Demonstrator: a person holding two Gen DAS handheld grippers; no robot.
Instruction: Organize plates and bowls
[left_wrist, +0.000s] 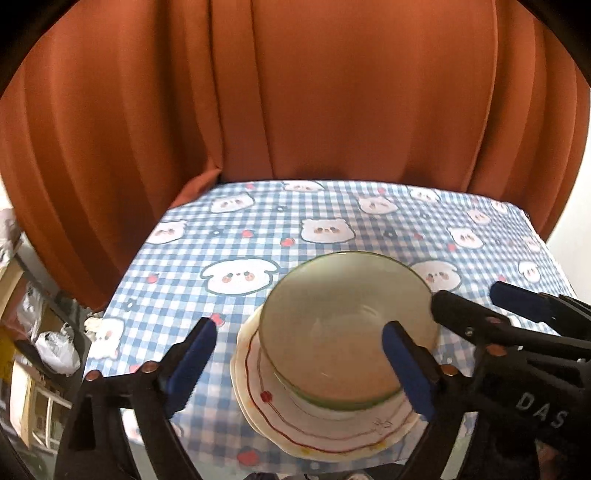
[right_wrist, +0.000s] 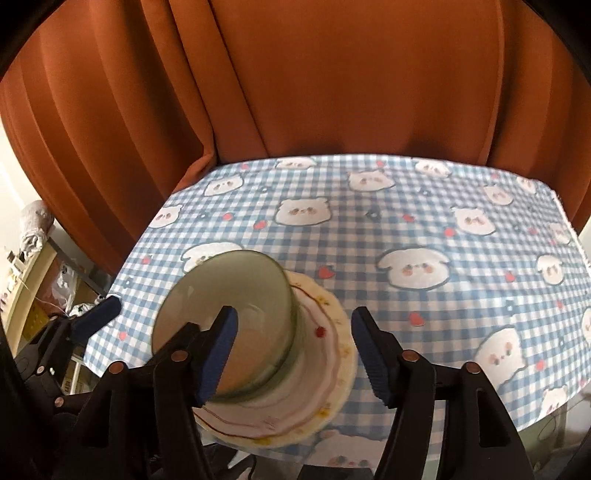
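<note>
From the left wrist camera, the table (left_wrist: 369, 221) under its blue checked cloth ended at the back against an orange curtain (left_wrist: 295, 92), and its left edge dropped off toward cluttered shelves. The far half of the cloth lay bare, leaving open room behind and to the left of the dishes. The left gripper (left_wrist: 299, 365) had its fingers spread wide and released, gripping nothing. The bowl (left_wrist: 343, 325) sat upright on stacked plates (left_wrist: 314, 432) near the table's front edge. The right gripper (left_wrist: 480, 306) reached in from the right, its nearer finger just beside the bowl's rim.

From the right wrist camera, the right gripper (right_wrist: 295, 350) also stood released, its left finger in front of the bowl (right_wrist: 229, 317) and its right finger off the plates (right_wrist: 325, 369). The cloth to the right lay open. The bowl was pale with a green rim; the cream plates had wavy edges and a red line.
</note>
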